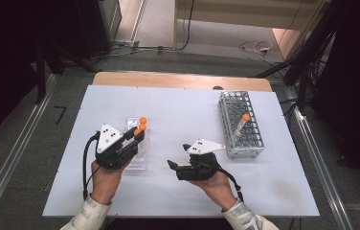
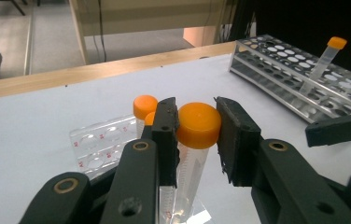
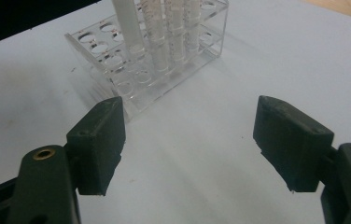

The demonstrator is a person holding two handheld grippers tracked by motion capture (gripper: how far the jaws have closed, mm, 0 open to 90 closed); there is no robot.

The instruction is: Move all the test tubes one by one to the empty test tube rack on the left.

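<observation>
A clear acrylic rack (image 1: 139, 152) at the table's left holds three orange-capped tubes. My left gripper (image 1: 139, 134) is shut on the orange cap of the nearest tube (image 2: 198, 125), which stands upright in that rack (image 2: 98, 145). Two more orange-capped tubes (image 2: 144, 106) stand just behind its left jaw. My right gripper (image 1: 178, 156) rests low over the table's middle, open, with nothing between its jaws. In the right gripper view, this gripper (image 3: 187, 140) faces the clear rack (image 3: 117, 60) and its tubes (image 3: 164, 32) from a short distance.
A metal grid rack (image 1: 241, 125) stands at the right of the table with one orange-capped tube (image 1: 243, 122) leaning in it. The white table top (image 1: 187, 108) is bare between the two racks. Cables and dark stands lie on the floor beyond.
</observation>
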